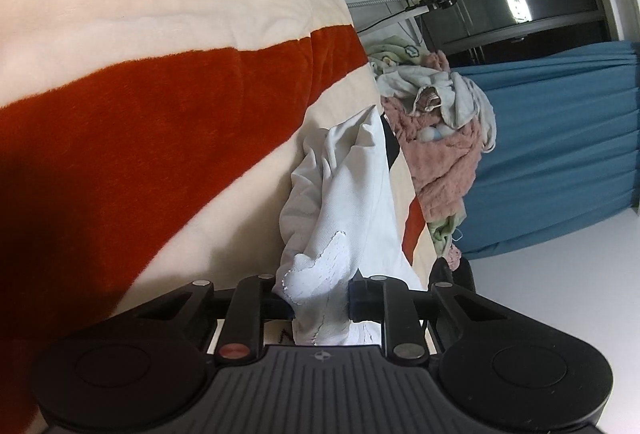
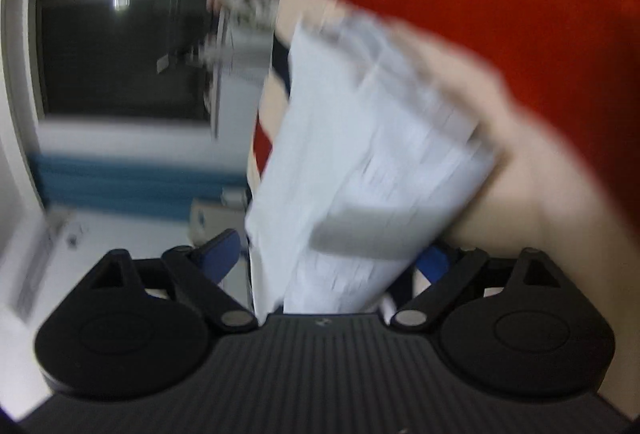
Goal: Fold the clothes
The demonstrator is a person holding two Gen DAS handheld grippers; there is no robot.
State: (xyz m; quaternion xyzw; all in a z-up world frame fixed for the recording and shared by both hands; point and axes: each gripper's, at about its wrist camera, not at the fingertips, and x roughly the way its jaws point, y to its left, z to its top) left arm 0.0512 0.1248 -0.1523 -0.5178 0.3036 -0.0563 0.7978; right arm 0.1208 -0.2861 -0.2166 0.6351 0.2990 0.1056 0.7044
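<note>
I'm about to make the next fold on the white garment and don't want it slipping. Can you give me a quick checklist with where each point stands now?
1. Left tool clamped on the white garment: ok, fabric is pinched between its pads.
2. Right tool gripping the garment: not ok, jaws stand wide with cloth only lying between them.
3. Garment spread flat on the striped blanket: not ok, it is bunched and creased.
4. Right wrist view sharp enough to aim: not ok, blurred.
5. Pile of other clothes apart from the garment: ok.
</note>
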